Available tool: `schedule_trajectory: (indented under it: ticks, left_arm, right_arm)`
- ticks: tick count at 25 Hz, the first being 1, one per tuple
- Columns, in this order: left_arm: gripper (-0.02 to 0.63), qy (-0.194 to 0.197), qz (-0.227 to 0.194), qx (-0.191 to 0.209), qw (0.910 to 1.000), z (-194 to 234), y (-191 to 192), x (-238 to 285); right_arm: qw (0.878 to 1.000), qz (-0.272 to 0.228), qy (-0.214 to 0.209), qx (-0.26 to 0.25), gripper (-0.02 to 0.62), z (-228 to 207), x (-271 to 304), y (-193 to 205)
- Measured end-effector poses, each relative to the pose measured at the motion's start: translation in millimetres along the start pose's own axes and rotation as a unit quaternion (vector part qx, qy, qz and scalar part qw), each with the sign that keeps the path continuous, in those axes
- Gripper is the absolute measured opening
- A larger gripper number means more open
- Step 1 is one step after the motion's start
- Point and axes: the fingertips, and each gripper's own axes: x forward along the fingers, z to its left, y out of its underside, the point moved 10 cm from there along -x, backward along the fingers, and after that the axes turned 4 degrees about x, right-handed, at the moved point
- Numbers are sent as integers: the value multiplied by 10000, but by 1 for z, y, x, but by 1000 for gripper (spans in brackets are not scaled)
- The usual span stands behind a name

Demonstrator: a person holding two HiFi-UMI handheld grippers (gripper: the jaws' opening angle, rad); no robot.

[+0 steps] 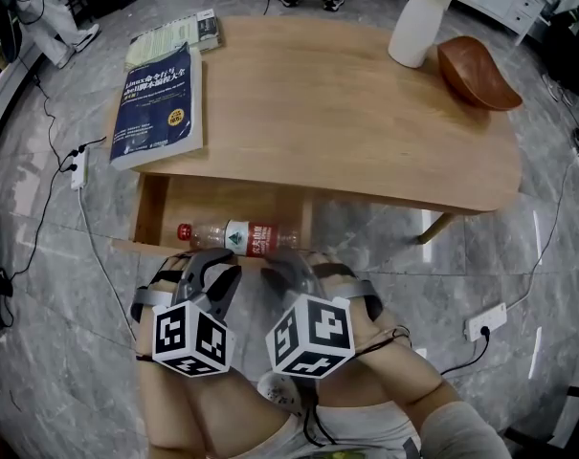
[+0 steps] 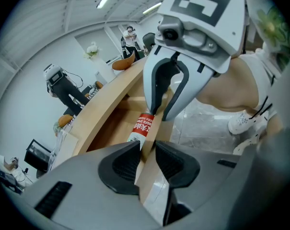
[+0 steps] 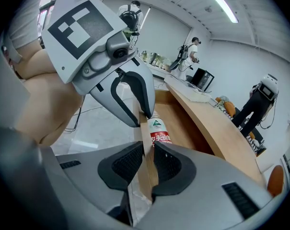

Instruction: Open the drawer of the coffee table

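Marble floor [image 1: 40, 285]; L gripper [image 2: 147, 150], R gripper [image 3: 148, 150] prob. on drawer [image 1: 150, 208] (bottle [image 1: 236, 236] inside)

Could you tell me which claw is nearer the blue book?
Left. The left claw grips the drawer front below the blue book; the right claw grips it farther right.

light: bright, even, from ceiling strip lights [image 3: 219, 1] | shadow: soft under bench [image 1: 366, 113] | distortion: strong fisheye, dark corners in gripper views | focus: mostly sharp
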Motion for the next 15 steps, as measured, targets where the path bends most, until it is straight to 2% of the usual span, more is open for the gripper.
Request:
schedule_trajectory:
  ticks: [4,8,15]
  left_arm:
    - [104,5,-51,-13,10000,-1,1,-1]
    - [104,180,-77,-79,9998,-4,3,-5]
    - [101,183,-71,-35,9998,-7,3,-5]
  right_arm:
    - [10000,27,-58,44,80,-1,0,0]
    - [9998,127,-159,-50,78,7,-2,-2]
    - [9997,147,-174,4,78,8,-3,0]
